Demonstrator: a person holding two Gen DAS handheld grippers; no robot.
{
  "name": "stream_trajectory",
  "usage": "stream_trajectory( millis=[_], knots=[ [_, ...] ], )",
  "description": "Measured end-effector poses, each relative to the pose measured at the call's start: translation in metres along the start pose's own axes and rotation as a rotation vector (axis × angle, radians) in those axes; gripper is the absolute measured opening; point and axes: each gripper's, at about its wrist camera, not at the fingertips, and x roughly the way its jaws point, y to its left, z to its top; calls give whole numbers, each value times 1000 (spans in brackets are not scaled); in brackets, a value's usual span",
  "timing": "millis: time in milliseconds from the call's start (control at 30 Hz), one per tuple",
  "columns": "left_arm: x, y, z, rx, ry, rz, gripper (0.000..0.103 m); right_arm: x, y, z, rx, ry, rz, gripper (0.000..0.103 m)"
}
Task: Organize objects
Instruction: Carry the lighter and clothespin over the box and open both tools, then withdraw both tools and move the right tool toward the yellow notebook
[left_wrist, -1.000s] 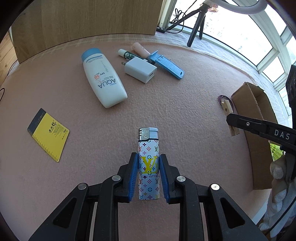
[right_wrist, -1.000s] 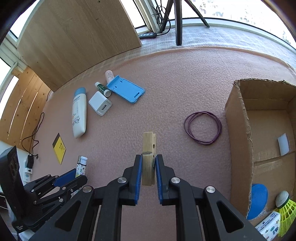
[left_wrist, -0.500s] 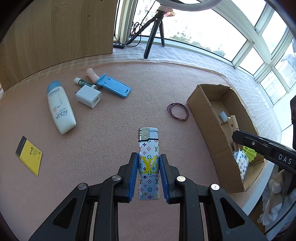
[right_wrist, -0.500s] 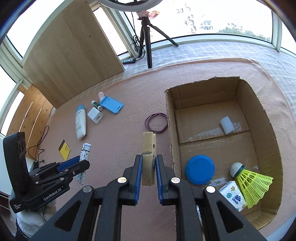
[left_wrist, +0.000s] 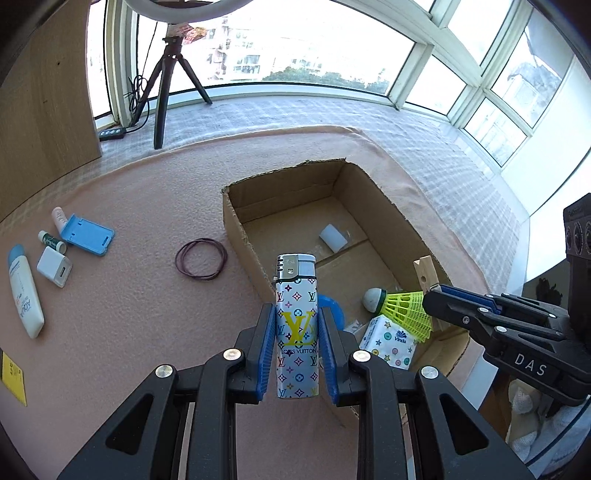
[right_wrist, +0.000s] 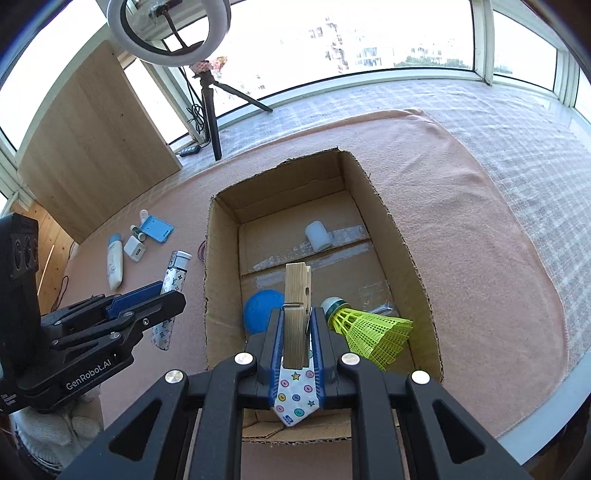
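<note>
My left gripper (left_wrist: 296, 325) is shut on a patterned white lighter (left_wrist: 296, 325), held upright over the near left wall of the open cardboard box (left_wrist: 236, 229). My right gripper (right_wrist: 296, 325) is shut on a wooden clothespin (right_wrist: 296, 295) and hangs above the box (right_wrist: 406, 258) interior. In the left wrist view the right gripper (left_wrist: 439, 299) and its clothespin (left_wrist: 424, 273) show at the right. The right wrist view shows the left gripper (right_wrist: 162, 295) with the lighter (right_wrist: 170, 291) at the left. Inside the box lie a blue disc (right_wrist: 260, 310), a yellow shuttlecock (right_wrist: 365, 328), a tissue pack (left_wrist: 388, 343) and a white roll (right_wrist: 317, 236).
On the pink cloth left of the box lie a purple elastic loop (left_wrist: 200, 257), a blue phone stand (left_wrist: 88, 234), a white charger (left_wrist: 54, 266), a small green tube (left_wrist: 51, 240), a white lotion bottle (left_wrist: 24, 291) and a yellow card (left_wrist: 13, 376). A tripod (left_wrist: 166, 85) stands by the window.
Both grippers have swung right and risen, from the pink cloth to above the cardboard box. The lighter and the clothespin have stayed clamped in them. The box now fills the middle of both views.
</note>
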Motion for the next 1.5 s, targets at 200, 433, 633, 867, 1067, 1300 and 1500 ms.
stream_trajectory(
  millis=[200,433,633,867,1067,1300,1500],
  knots=[
    [12,-22,9,24,9,-6,25,-2,-16,-1,17,-2,-13,13],
    [10,-23,11,17,4,-22,38,-6,-26,2,32,-26,-23,46],
    [2,-9,10,-8,-8,-3,40,-7,-26,6,43,-43,-24,53],
    [-12,17,4,-48,-20,20,40,-3,-9,10,18,-39,0,53],
    [-29,52,-8,-101,-30,52,40,4,19,13,-18,-29,39,53],
    [-49,109,-36,-185,-23,104,40,18,65,15,-88,-2,88,53],
    [-72,164,-66,-271,-22,161,40,35,116,15,-176,36,136,53]
  ],
)
